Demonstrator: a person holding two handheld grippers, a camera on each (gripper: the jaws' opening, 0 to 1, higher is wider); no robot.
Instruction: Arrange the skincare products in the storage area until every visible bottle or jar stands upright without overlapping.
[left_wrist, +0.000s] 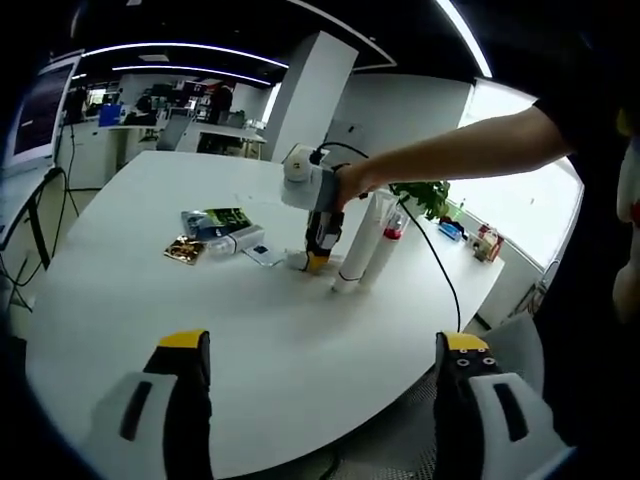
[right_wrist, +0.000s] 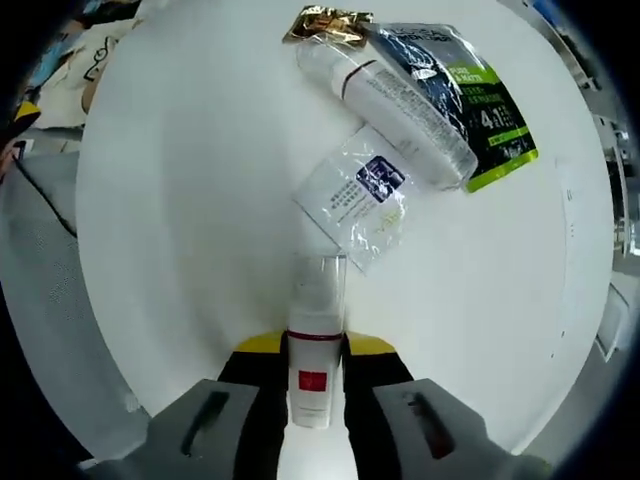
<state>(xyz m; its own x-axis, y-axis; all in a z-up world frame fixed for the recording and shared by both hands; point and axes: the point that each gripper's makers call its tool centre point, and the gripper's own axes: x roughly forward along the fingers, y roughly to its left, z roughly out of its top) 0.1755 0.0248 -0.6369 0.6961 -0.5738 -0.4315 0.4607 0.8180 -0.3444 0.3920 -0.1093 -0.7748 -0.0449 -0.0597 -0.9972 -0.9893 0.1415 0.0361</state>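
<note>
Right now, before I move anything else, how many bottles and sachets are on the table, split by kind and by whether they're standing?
Standing bottles: 2
Lying bottle: 1
Gripped bottle, between the jaws: 1
Sachets: 3
Total: 7

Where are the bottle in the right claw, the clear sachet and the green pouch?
bottle (right_wrist: 312, 385), right gripper view, on its red-marked body between the jaws.
clear sachet (right_wrist: 356, 196), right gripper view, on its middle.
green pouch (right_wrist: 492, 120), right gripper view, on its green-edged printed face.
</note>
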